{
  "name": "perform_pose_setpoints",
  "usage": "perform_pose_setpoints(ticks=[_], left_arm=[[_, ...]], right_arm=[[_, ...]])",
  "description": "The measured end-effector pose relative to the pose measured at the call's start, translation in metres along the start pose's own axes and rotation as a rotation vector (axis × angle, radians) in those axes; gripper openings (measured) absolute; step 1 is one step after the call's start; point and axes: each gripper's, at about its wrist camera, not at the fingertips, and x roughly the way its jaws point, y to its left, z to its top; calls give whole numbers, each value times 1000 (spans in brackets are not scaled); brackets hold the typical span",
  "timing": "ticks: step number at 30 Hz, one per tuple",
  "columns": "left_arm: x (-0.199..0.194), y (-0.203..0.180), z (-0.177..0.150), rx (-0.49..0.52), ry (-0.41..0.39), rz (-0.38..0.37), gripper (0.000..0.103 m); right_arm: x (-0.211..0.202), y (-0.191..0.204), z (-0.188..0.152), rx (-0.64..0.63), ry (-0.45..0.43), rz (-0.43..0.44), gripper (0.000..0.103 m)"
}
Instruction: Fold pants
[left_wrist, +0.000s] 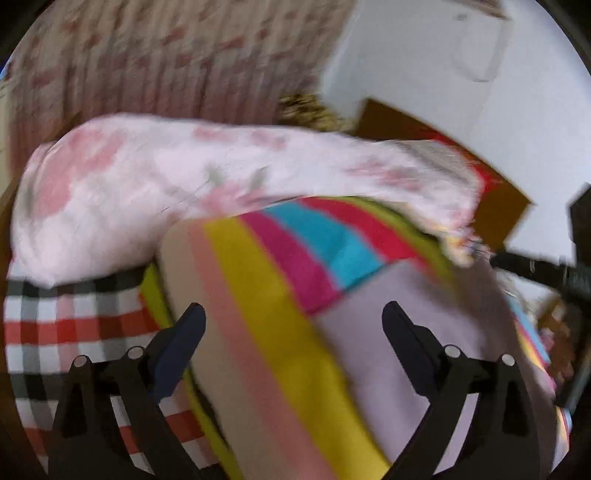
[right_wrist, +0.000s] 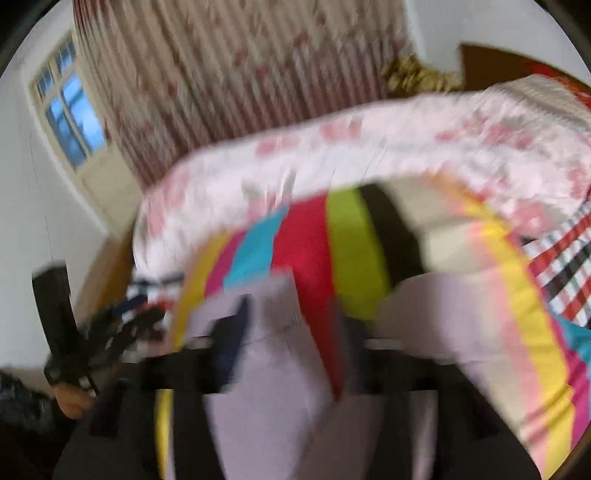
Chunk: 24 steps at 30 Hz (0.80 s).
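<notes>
Pants (left_wrist: 424, 354): lilac, lying on the striped sheet (left_wrist: 258, 295), near side of the bed. Left gripper (left_wrist: 291, 321): jaws wide, empty, above the cloth. Right gripper (right_wrist: 291, 332): blurred; lilac cloth ran between its fingers, grip uncertain. Advice: pinch the hem fully, both layers, before lifting; keep the edges aligned.

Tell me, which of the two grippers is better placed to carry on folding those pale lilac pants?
Probably the right gripper: lilac pants fabric runs up between its fingers, though blur hides whether it is clamped. The left gripper is open, with nothing between its fingers.
</notes>
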Motion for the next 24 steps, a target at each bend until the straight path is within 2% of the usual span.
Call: perform_pose_setpoints(ticks=[1, 3, 5, 7, 8, 10, 13, 15, 16, 18, 20, 22, 24], left_arm=[[-9, -13, -3, 39, -3, -48, 99], [-16, -34, -9, 96, 9, -128, 101], [-12, -51, -17, 124, 44, -180, 101], [-5, -68, -30, 151, 91, -230, 101], [-2, -75, -36, 163, 112, -240, 101], [9, -82, -47, 197, 167, -258, 101], [22, -88, -63, 226, 228, -230, 101], [21, -83, -66, 216, 223, -231, 101], [18, -80, -66, 198, 217, -240, 101], [13, -74, -64, 151, 204, -237, 101], [11, -66, -63, 88, 191, -248, 101], [11, -62, -62, 49, 191, -256, 101], [7, -63, -63, 53, 191, -256, 101]], right_arm=[[-14, -6, -2, -3, -32, -27, 99], [-18, -13, -8, -2, 1, -68, 81], [-11, -25, -18, 32, 74, -157, 77], [-7, -42, -29, 111, 100, -120, 77], [-3, -51, -35, 155, 117, -100, 77], [3, -57, -43, 160, 145, -122, 77], [3, -50, -51, 151, 157, -132, 77], [-8, -40, -53, 119, 124, -125, 77], [-12, -28, -52, 68, 96, -151, 77], [-15, -11, -51, 6, 89, -152, 70], [-5, 12, -50, -72, 115, -132, 55], [10, 34, -56, -167, 175, -141, 53], [28, 42, -65, -213, 245, -187, 53]])
